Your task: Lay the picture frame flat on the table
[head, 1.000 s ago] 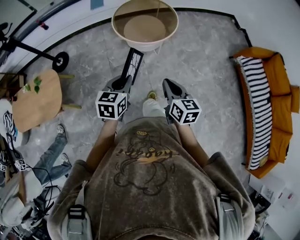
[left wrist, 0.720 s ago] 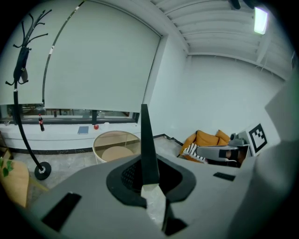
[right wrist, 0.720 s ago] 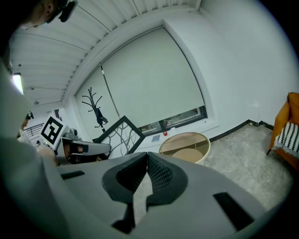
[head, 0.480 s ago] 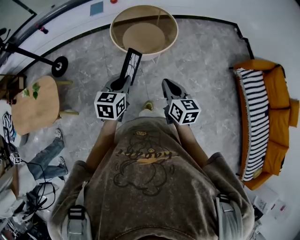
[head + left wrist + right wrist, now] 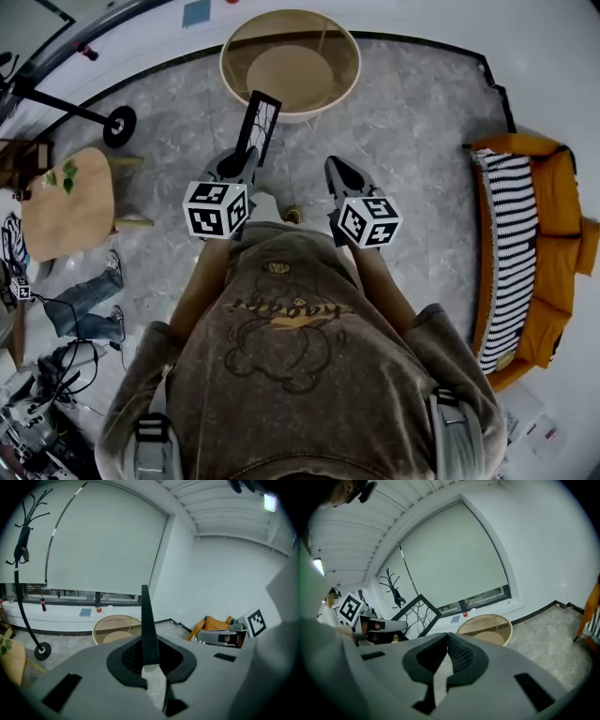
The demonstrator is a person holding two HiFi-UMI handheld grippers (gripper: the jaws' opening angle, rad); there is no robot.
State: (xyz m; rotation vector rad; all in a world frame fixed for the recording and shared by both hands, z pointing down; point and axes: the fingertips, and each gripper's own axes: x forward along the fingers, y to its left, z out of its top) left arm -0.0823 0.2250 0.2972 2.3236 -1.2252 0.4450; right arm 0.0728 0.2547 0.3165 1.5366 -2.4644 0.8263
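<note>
A black picture frame [image 5: 259, 125] with a branch-pattern insert is held in the air over the grey floor, short of a round glass-topped table [image 5: 291, 58]. My left gripper [image 5: 246, 161] is shut on its lower edge. In the left gripper view the frame [image 5: 149, 626] stands edge-on and upright between the jaws. My right gripper [image 5: 337, 172] hangs beside it to the right, shut with nothing in it. The right gripper view shows its pads meeting at the tips [image 5: 447, 638], with the frame [image 5: 417, 614] off to the left and the round table [image 5: 485, 626] ahead.
An orange sofa with a striped cushion [image 5: 525, 253] lines the right side. A wooden side table with a plant [image 5: 67, 202] stands at the left, near a wheeled stand base [image 5: 120, 125]. A seated person's legs [image 5: 82, 314] and cables lie at lower left. A coat stand [image 5: 21, 550] is by the window.
The left gripper keeps the frame and has shifted slightly left and up. The person's feet have stepped, and the seated person at the left has slid down in view.
</note>
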